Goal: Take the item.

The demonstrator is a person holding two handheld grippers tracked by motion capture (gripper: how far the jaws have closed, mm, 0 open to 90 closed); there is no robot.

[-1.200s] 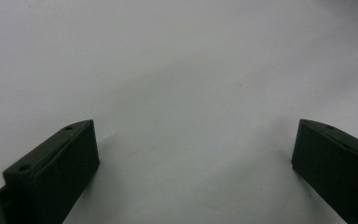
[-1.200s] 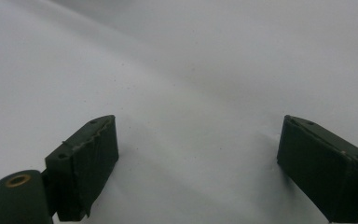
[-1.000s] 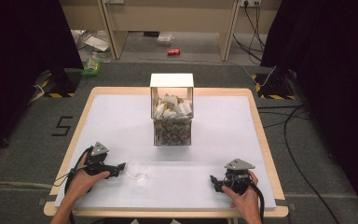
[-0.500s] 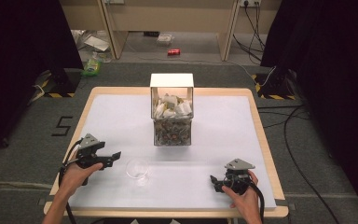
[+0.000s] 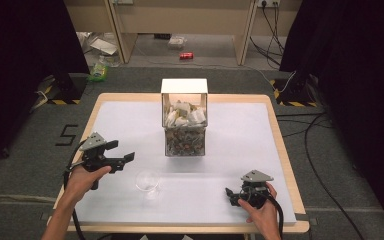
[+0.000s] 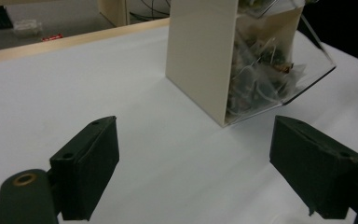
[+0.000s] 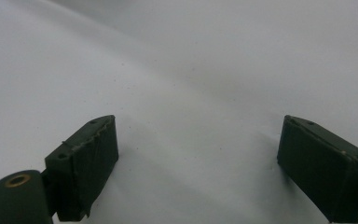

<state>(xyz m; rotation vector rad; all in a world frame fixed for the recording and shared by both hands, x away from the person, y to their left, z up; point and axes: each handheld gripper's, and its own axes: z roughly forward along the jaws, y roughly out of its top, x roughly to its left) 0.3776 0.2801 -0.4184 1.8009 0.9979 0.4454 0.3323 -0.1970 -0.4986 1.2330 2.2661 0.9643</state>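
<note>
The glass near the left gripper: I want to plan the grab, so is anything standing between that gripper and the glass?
Nothing visible does. The clear glass stands alone on the white table, just right of and nearer than the open left gripper. The tea-bag box stands farther back, out of that path.

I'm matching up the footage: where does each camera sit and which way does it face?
High view: above the near edge, looking forward and down on the table; forearms and both tools show.
Left gripper view: on the left tool, facing the box; open jaws show.
Right gripper view: on the right tool, facing bare table.
High and left share the box.
</note>
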